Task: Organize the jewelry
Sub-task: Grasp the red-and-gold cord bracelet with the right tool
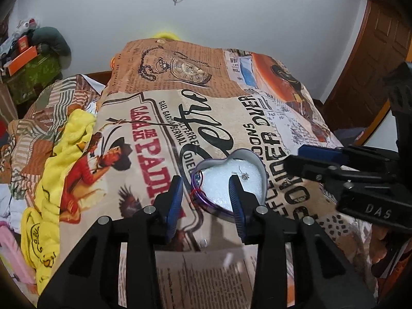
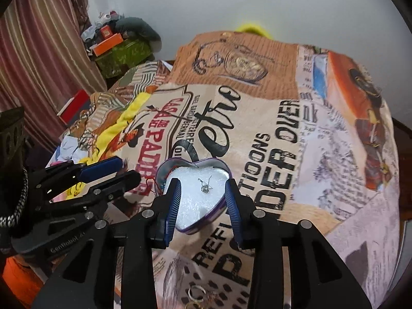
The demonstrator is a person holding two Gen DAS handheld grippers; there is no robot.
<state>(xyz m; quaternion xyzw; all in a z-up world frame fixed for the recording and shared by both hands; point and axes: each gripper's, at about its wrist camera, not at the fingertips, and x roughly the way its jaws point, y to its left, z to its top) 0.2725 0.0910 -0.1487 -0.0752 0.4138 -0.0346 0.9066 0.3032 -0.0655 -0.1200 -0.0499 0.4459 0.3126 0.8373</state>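
A purple heart-shaped tin lies open on the printed bedspread, lined with white foam. A small silver jewelry piece rests on the foam. My left gripper is open and empty, hovering just in front of the tin's left side. My right gripper is open and empty, its fingers straddling the tin from above. Loose rings lie on the bedspread near the bottom of the right wrist view. A small ring lies between the left fingers' bases.
The printed bedspread covers the bed. A yellow cloth and crumpled bedding lie at the left. A cluttered stand with an orange box is at the back left. A wooden door is at the right.
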